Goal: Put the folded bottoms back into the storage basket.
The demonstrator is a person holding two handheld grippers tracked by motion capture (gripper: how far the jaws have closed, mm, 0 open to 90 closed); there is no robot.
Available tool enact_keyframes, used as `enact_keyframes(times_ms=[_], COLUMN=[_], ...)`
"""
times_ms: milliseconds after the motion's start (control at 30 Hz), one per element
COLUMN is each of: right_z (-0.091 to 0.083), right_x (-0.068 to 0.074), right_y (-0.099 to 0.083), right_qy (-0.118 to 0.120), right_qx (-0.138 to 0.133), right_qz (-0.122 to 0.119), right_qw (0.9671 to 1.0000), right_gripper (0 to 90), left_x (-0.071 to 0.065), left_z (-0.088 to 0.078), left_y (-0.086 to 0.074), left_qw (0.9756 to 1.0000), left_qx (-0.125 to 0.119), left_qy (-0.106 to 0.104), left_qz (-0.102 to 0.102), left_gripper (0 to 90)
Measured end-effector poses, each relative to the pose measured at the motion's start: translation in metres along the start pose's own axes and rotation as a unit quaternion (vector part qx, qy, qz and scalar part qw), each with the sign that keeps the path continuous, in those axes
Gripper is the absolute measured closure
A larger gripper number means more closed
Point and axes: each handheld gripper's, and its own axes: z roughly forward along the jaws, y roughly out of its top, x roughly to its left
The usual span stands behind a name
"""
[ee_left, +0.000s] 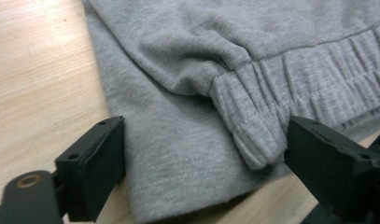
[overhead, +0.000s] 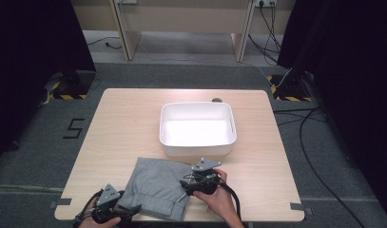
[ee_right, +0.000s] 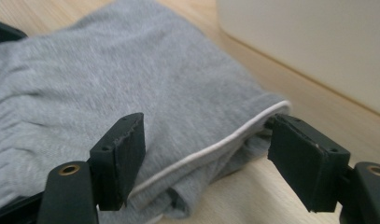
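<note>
1. While both hands work at the table's (overhead: 110, 123) near edge, a folded grey garment (overhead: 155, 187) lies at about 6 o'clock on the light wood top, just in front of a white tub (overhead: 198, 128).
2. Tub sits near table centre, toward 12 o'clock from the garment; it looks empty inside.
3. L gripper (overhead: 129, 209) is at approx 7 o'clock, at the garment's near-left corner. In the left gripper view its two black jaws stand wide apart, w/ the gathered elastic waistband (ee_left: 290, 88) and a hemmed corner of the garment (ee_left: 178, 158) lying between them. Pads don't press the cloth: released, not grasping.
4. R gripper (overhead: 187, 184) is at approx 5 o'clock, held by the person's right hand (overhead: 219, 199), at the garment's right edge. In the right gripper view its jaws also stand apart, straddling a folded edge w/ a thin white cord or piping (ee_right: 211, 149). Cloth sits between the jaws, no squeeze seen: released.
5. Tub wall (ee_right: 309, 46) shows beyond the R jaws, toward 1 o'clock.
</note>
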Motion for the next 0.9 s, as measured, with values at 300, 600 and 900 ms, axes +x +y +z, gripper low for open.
enact_keyframes(times_ms=[300, 600, 900], right_z=[0.007, 0.039, 0.038], right_x=[-0.011, -0.026, -0.025], right_y=[0.013, 0.002, 0.0], right_qy=[-0.012, 0.054, 0.074], right_qx=[-0.017, 0.01, 0.004], right_qz=[-0.015, 0.001, 0.002], right_qw=[0.9997, 0.9985, 0.9973], right_gripper=[21.4, 28.3, 41.1], left_x=[-0.006, -0.01, -0.025], left_z=[0.005, 0.004, 0.015], left_y=[0.003, 0.004, 0.009], left_qw=[0.9998, 0.9998, 0.9996], left_qx=[0.011, 0.006, 0.012], left_qy=[0.015, -0.018, -0.014], left_qz=[0.003, -0.006, 0.024], left_gripper=[6.5, 13.4, 11.6])
